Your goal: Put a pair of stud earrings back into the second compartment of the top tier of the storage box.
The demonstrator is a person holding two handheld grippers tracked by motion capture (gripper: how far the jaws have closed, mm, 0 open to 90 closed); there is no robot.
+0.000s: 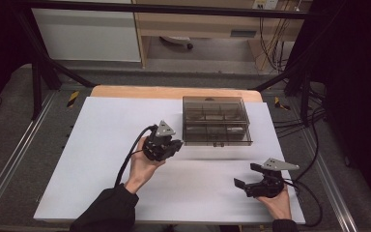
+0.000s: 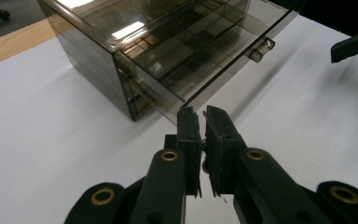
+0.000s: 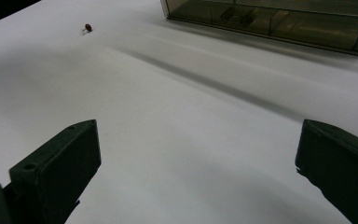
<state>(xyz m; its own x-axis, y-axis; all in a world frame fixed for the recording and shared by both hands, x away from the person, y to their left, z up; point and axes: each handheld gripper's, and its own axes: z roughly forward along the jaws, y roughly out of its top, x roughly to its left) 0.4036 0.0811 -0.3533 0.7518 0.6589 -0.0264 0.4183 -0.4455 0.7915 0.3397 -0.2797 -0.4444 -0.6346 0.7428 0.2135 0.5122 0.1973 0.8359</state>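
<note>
Left hand-held gripper (image 2: 202, 116) has its jaws nearly shut, a thin slit between them, with something small and dark pinched low in the gap; what it is I cannot tell. It sits just beside the near left corner of the box (image 1: 216, 120), a smoky see-through case with inner compartments, standing toward the far side of the white worktop (image 1: 101, 159). Right hand-held gripper (image 1: 246, 176) hovers wide open and empty, near the worktop's near right corner. A tiny reddish bead (image 3: 88, 28) lies apart.

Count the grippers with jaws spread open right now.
1. The right gripper, near the table's front right edge, has its jaws wide apart. The left gripper, by the smoky plastic drawer box's front left corner, has jaws nearly together; whether they pinch anything is unclear.
</note>
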